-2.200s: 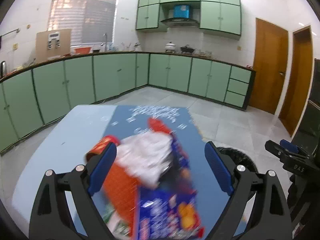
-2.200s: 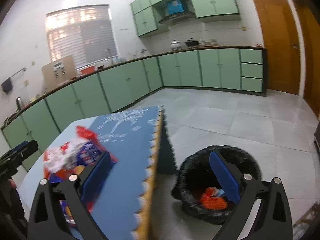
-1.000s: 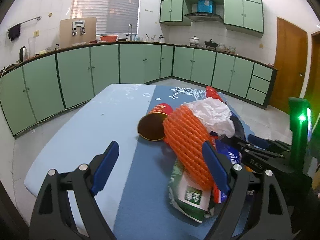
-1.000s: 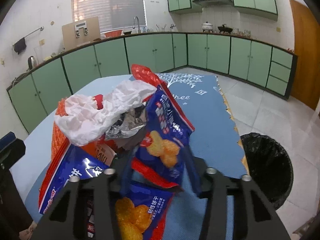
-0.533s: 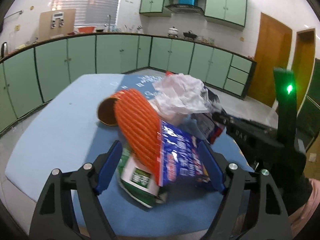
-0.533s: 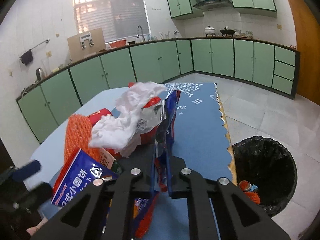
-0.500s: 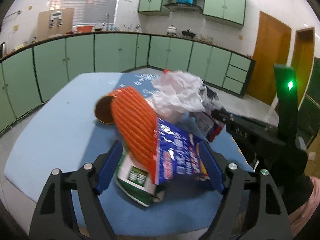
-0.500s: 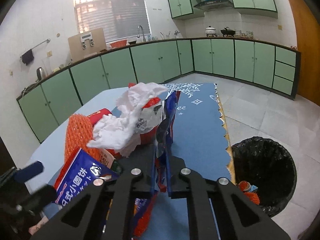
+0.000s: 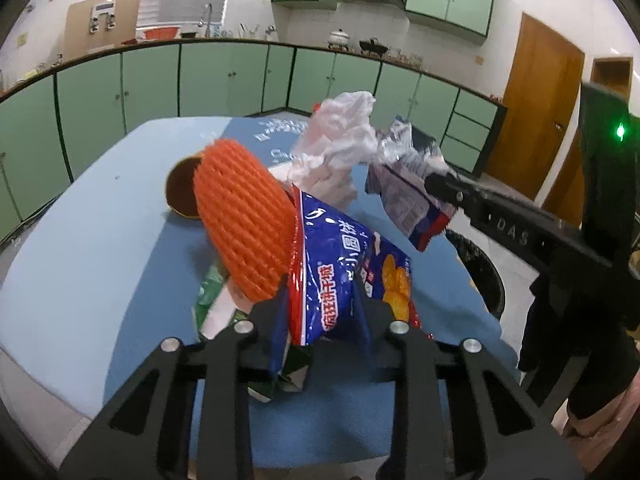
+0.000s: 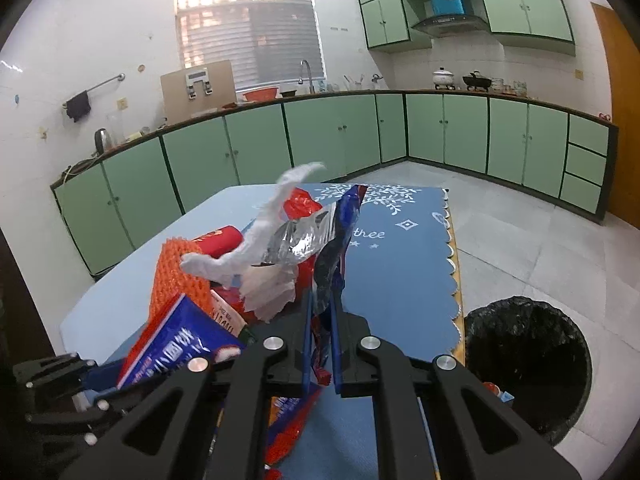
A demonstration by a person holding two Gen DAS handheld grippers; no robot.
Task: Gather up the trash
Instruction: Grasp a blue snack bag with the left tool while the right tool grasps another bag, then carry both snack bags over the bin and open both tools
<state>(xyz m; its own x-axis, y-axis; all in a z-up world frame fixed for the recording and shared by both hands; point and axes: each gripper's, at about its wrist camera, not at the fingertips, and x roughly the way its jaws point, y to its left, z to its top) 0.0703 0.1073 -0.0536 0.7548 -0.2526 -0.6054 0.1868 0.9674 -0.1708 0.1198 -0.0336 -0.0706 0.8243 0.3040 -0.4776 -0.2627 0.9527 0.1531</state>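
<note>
Already both jaws pinch snack wrappers, left gripper (image 9: 320,300) closing on blue bag (image 9: 340,264), right gripper (image 10: 320,328) on foil wrapper (image 10: 332,248), though table (image 9: 100,240) litter awaits the bin (image 10: 528,364).

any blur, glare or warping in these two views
Left wrist view: fisheye bends the counter line, black corners, the green wrapper smeared, the blue snack bag sharp. Right wrist view: the window glows bright, glare on the silver foil wrapper, otherwise crisp.

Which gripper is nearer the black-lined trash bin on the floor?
Right. The right gripper, shut on a torn foil-lined snack wrapper, is beside the black-lined trash bin; the left gripper is farther across the table.
</note>
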